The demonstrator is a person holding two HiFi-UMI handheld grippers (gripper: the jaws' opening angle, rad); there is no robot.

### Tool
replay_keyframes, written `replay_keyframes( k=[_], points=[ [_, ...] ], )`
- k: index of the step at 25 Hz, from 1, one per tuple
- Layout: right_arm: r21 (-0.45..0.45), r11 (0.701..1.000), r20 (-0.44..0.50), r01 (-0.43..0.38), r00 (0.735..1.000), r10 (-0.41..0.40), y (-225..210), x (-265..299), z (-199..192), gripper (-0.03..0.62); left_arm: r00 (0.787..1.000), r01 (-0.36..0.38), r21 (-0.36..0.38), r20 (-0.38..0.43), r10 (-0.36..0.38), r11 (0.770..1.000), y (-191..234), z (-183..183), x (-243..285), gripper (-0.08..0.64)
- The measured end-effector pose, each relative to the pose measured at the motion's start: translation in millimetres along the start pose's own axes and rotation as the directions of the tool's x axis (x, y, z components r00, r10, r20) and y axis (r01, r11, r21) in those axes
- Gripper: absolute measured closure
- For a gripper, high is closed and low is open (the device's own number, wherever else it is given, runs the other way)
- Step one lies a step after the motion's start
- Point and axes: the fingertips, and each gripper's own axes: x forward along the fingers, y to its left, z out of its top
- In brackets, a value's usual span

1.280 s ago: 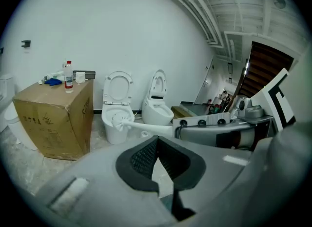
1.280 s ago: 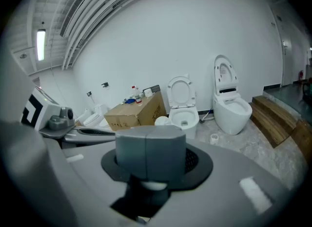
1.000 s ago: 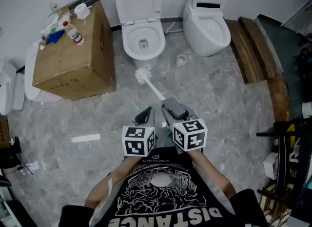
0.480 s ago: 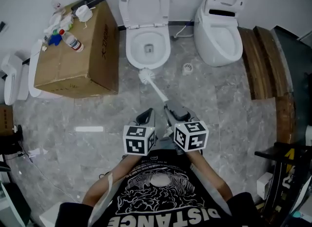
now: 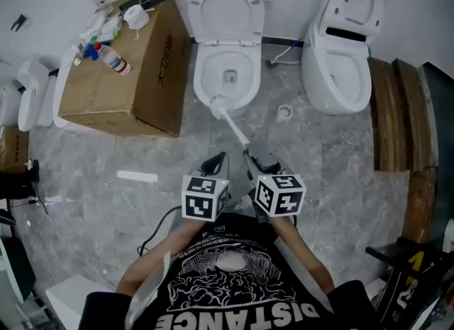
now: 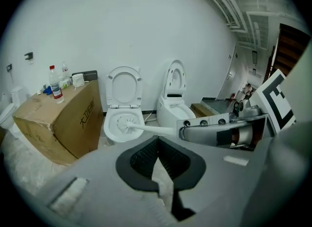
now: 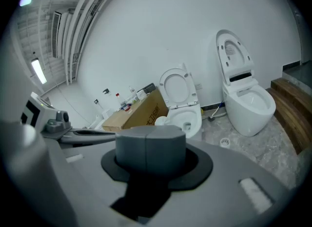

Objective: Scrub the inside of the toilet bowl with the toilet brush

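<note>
The left forearm and right forearm reach forward from the torso, close together. The left gripper and right gripper sit side by side and point ahead. The left jaws are pressed together on nothing; the right jaws clamp the brush handle.

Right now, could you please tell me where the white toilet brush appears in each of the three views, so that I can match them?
Head view: the white toilet brush is upper centre, with its head at the front rim of the open white toilet.
Left gripper view: the brush is left of centre, against the bowl.
Right gripper view: only the brush head peeks out, at centre.
Shared landmark: the brown cardboard box, left of that toilet everywhere.
</note>
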Motion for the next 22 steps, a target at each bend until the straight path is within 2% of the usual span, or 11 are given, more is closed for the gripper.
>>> replay_keyframes(
  k=[4, 10, 16, 22],
  points=[
    [-0.002, 1.0, -0.002, -0.011, 1.0, 0.011, -5.7, 9.2, 10.4, 0.442, 1.0, -0.009, -0.012, -0.003, 0.009, 1.0, 3.3, 9.9, 9.3, 0.568],
    [0.028, 1.0, -0.021, 0.008, 1.0, -0.008, -19.2, 24.7, 14.2, 0.442, 0.999, 0.022, -0.005, -0.026, -0.023, 1.0, 9.3, 17.6, 33.4, 0.568],
    [0.046, 0.998, -0.036, 0.053, 0.998, -0.051, -31.1, 60.0, 33.4, 0.442, 0.997, 0.063, -0.016, -0.053, -0.063, 0.998, 37.8, 36.5, 66.7, 0.568],
    [0.061, 0.993, -0.073, 0.1, 0.993, -0.095, -27.4, 101.7, 57.3, 0.442, 0.99, 0.116, -0.038, -0.071, -0.118, 0.993, 76.9, 70.8, 91.0, 0.568]
  ],
)
